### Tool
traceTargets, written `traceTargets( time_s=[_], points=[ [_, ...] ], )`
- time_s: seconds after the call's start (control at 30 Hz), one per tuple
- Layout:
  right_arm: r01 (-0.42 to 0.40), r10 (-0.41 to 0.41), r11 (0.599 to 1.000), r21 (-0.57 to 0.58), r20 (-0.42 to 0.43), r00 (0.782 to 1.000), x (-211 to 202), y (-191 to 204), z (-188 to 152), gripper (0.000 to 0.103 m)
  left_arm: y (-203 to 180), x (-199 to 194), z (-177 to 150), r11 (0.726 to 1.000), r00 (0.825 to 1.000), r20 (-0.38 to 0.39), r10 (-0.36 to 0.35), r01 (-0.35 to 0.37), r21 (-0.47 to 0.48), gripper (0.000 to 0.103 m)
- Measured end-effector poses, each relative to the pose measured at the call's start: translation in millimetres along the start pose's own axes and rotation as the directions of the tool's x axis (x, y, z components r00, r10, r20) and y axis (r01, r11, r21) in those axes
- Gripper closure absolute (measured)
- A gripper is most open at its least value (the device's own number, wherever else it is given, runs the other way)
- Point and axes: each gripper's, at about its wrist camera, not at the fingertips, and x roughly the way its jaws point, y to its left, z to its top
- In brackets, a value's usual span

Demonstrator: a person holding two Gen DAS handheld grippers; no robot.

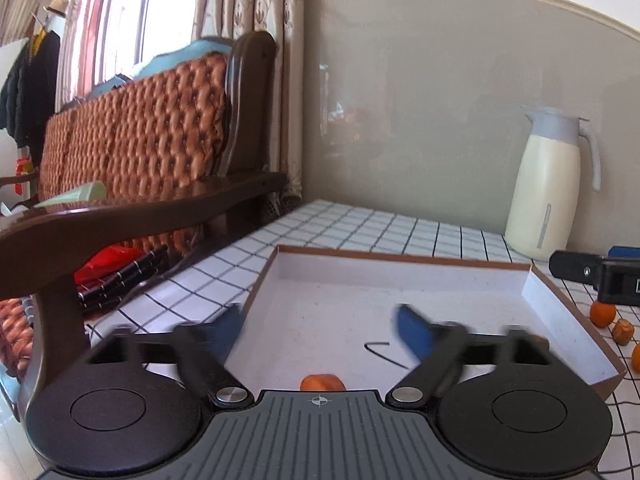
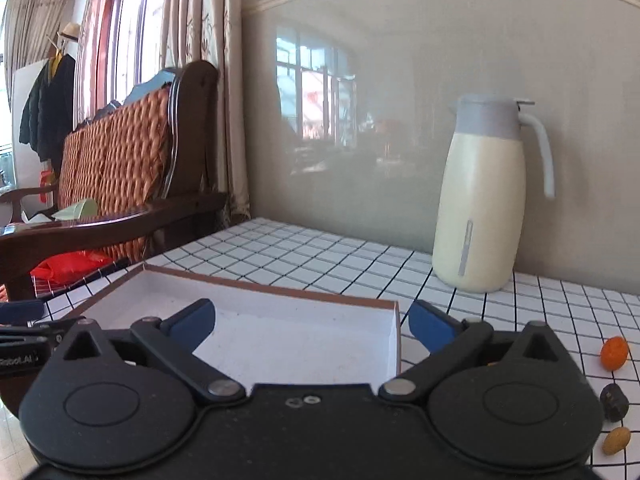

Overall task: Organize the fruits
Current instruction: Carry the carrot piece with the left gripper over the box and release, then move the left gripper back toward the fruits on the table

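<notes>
Left gripper [image 1: 320, 330]: jaws spread wide, holding nothing. An orange fruit [image 1: 322, 382] lies in the shallow box [image 1: 568, 320] just ahead of its body. Right gripper [image 2: 312, 326]: jaws spread wide, empty, over the box's right edge. Three small fruits [image 2: 614, 353] lie on the checked tablecloth [image 2: 320, 256] right of the box. A cream jug [image 2: 480, 204] stands by the wall.

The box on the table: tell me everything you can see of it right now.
The box is a shallow open tray, seemingly cardboard: white inside, brown outside and along the rim. It lies flat on the checked tablecloth, open side up, left of the jug. Inside are one orange fruit near the front edge and a thin bent dark item. The open left tool hovers over it; nothing grips it. More fruits lie outside, to its right.
</notes>
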Motion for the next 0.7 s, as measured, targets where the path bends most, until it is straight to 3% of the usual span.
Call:
traceTargets(
  time_s=[0.07, 0.7],
  points=[
    [-0.002, 0.002, 1.000, 0.004, -0.023, 1.000, 4.0, -2.1, 0.0, 0.006, -2.2, -5.6, 3.5, 1.000, 0.999, 0.035, 0.004, -0.004, 0.005, 0.000],
    [0.023, -0.023, 1.000, 0.005, -0.020, 1.000, -12.2, -12.6, -1.5, 0.006, -14.1, -15.3, 3.3, 1.000, 0.999, 0.044, -0.010, 0.011, -0.027, 0.000]
  ],
)
